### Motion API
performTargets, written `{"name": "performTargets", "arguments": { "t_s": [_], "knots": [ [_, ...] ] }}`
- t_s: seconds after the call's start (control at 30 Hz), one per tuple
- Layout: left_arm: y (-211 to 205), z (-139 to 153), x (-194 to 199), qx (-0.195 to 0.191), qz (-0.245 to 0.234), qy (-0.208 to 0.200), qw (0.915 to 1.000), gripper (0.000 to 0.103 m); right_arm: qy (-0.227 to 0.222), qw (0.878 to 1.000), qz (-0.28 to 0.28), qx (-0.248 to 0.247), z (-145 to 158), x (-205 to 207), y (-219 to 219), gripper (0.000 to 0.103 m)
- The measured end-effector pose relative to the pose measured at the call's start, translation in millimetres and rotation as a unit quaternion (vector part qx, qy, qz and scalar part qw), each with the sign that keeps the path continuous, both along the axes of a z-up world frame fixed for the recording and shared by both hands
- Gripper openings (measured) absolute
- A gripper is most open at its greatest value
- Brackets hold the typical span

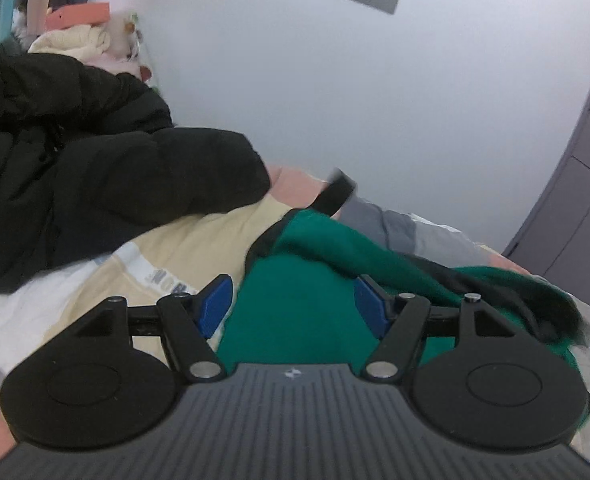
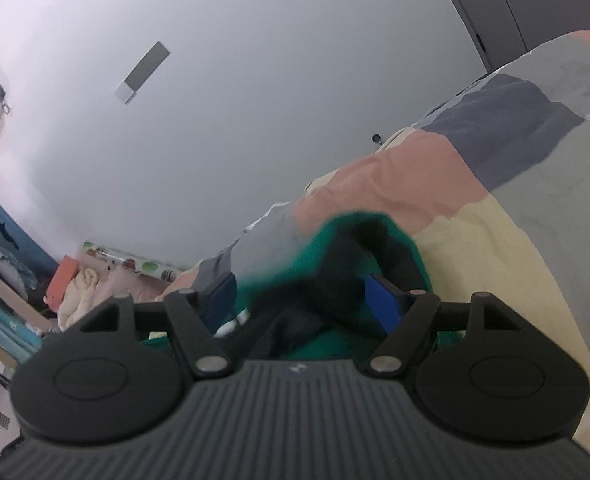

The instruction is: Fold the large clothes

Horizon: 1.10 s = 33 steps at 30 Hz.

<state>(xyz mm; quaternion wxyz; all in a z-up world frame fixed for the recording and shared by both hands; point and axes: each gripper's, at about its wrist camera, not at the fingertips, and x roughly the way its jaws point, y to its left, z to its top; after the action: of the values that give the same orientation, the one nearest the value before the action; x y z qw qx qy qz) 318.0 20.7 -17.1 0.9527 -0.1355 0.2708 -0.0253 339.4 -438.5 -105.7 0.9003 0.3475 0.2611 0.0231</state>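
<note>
Left claw (image 1: 291, 304): blue pads apart, over the flat green knit garment with black trim (image 1: 295, 320); nothing pinched; likely poised to take an edge
Right claw (image 2: 301, 300): pads spread, bunched green and black cloth between them; gripped or merely draped, cannot tell; view blurred
Garment: lies on the bed, one rumpled fold toward the right, so folding looks barely begun
Bed cover: patchwork quilt in cream, pink and grey (image 2: 475, 248); serves as folding surface
Beyond: puffy black padded jacket (image 1: 95, 168) heaped aside, probably awaiting its turn; white wall (image 1: 375, 100) behind
</note>
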Motion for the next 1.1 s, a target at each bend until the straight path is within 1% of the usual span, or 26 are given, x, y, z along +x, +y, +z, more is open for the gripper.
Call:
{"name": "performTargets", "arguments": {
  "t_s": [0.07,0.1,0.2,0.3,0.33,0.43,0.5,0.53,0.57,0.67,0.8,0.87,0.93,1.0,1.03,1.07,1.1],
  "knots": [
    [-2.4,-0.3,-23.9,-0.019,-0.008,-0.002,0.9998,0.073,-0.01,1.0,0.003,-0.01,3.8,-21.0,13.3,0.074],
    [-3.7,-1.8,-31.3,-0.028,-0.01,0.001,0.9995,0.073,-0.01,1.0,0.003,-0.01,3.3,-25.0,21.6,0.074],
    [-3.8,-17.9,-55.0,-0.074,-0.011,0.019,0.997,0.074,0.003,1.0,0.003,0.018,0.4,-47.2,40.0,0.075],
    [-0.3,-39.9,-70.5,-0.135,-0.008,0.04,0.9899,0.078,0.027,0.999,0.007,0.047,-3.8,-61.7,53.8,0.075],
    [2.7,-50.7,-73.4,-0.159,-0.004,0.051,0.9859,0.078,0.032,0.998,0.006,0.056,-4.9,-66.0,57.4,0.075],
    [10.3,-74.6,-71.1,-0.203,0.002,0.075,0.9762,0.079,0.053,0.996,0.0,0.078,-12.3,-76.1,67.2,0.075],
    [17.4,-89.6,-68.2,-0.242,0.008,0.09,0.9661,0.081,0.063,0.993,-0.006,0.101,-20.8,-79.1,68.2,0.077],
    [21.1,-96.9,-66.7,-0.267,0.011,0.094,0.9591,0.083,0.065,0.991,-0.009,0.116,-25.8,-80.3,67.3,0.083],
    [25.9,-105.4,-64.3,-0.297,0.014,0.097,0.9498,0.085,0.071,0.988,-0.015,0.133,-32.2,-80.5,66.0,0.085],
    [32.9,-123.9,-55.9,-0.357,0.015,0.104,0.9281,0.086,0.098,0.981,-0.027,0.167,-52.1,-73.3,63.8,0.085],
    [33.8,-140.5,-40.6,-0.41,0.017,0.108,0.9054,0.087,0.125,0.969,-0.067,0.205,-75.6,-63.1,61.0,0.085],
    [31.7,-148.2,-34.7,-0.434,0.015,0.105,0.8947,0.087,0.128,0.962,-0.086,0.224,-87.3,-56.7,59.6,0.085],
    [29.3,-153.2,-28.9,-0.447,0.014,0.102,0.8885,0.088,0.127,0.958,-0.1,0.237,-99.1,-47.8,58.2,0.085],
    [27.7,-160.0,-22.2,-0.465,0.012,0.094,0.8799,0.088,0.12,0.954,-0.117,0.247,-108.4,-41.2,56.1,0.086],
    [28.0,-162.5,-19.3,-0.473,0.012,0.092,0.8764,0.088,0.115,0.953,-0.117,0.254,-112.9,-36.2,55.7,0.088],
    [27.6,-164.9,-15.5,-0.479,0.013,0.09,0.8729,0.088,0.11,0.953,-0.118,0.255,-116.3,-31.5,55.7,0.09],
    [28.1,-165.2,-11.7,-0.482,0.014,0.089,0.8714,0.088,0.106,0.955,-0.116,0.252,-119.5,-26.5,56.4,0.092]
  ]
}}
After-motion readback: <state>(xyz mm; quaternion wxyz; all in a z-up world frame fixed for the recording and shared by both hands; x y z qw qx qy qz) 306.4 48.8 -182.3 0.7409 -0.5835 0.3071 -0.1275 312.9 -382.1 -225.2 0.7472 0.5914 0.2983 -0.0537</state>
